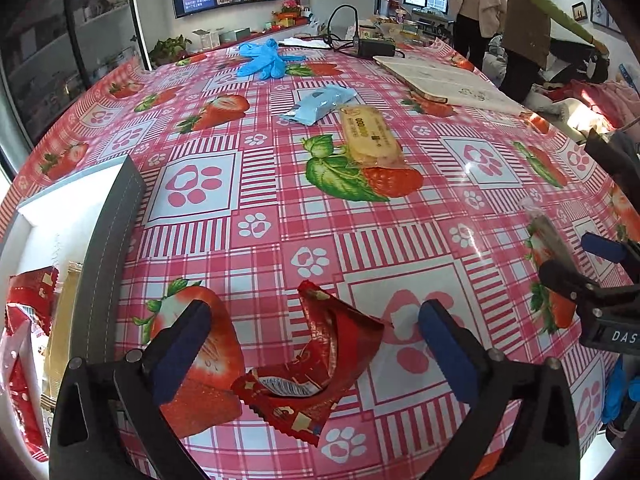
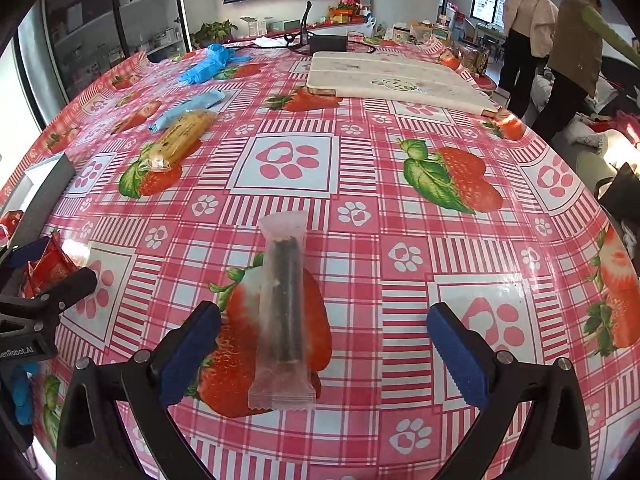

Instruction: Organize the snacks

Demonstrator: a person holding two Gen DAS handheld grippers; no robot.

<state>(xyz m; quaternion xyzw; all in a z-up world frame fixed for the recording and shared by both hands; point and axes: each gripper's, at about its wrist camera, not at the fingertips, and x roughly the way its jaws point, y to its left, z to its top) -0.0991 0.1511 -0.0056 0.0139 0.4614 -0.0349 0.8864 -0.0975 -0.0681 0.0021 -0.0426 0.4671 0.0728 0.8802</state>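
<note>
We judge both snacks light and soft-wrapped. The crumpled red packet [image 1: 316,364] looks crinkly and slippery, so we would pinch it across its bunched middle. The clear-wrapped dark bar [image 2: 282,312] seems stiff inside a loose film, perhaps brittle; we would take it across the middle of the bar, not by its flat sealed ends.

On the worktop [image 1: 280,224], the red packet lies between the spread jaws of the left hand-held gripper [image 1: 314,336], neither pad touching it. The bar lies lengthwise between the wide jaws of the right hand-held gripper [image 2: 324,344], nearer its left pad, also untouched. Both grippers are released.

A white bin [image 1: 52,216] at the near left already holds red and tan packets. A yellow biscuit pack [image 1: 370,136] and a blue pack [image 1: 320,104] lie farther off.
</note>
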